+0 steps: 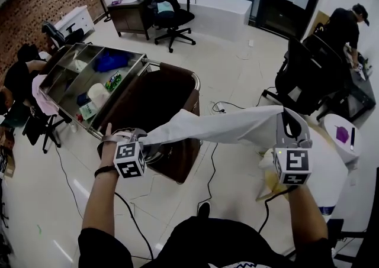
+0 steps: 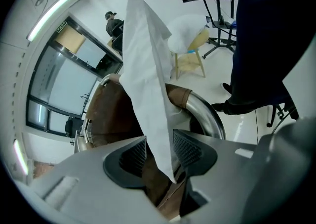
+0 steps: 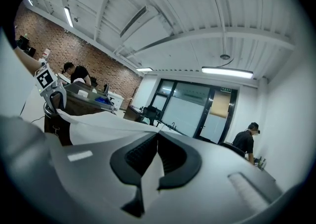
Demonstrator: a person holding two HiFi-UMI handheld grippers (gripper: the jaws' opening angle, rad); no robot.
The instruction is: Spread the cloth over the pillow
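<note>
Below, a tiled floor (image 1: 237, 77) carries a cart (image 1: 71, 68) with the brown pillow (image 1: 160, 107). The cloth (image 1: 219, 126) stretches above it, clamped in the right hand-held gripper (image 3: 157, 155). The left hand-held gripper (image 2: 159, 154) has its jaws apart around the cloth's corner.

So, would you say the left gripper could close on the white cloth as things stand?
Probably yes: the left gripper has its jaws apart, the white cloth hangs between them and nothing else is in the gap. The right gripper is shut on its other end.
</note>
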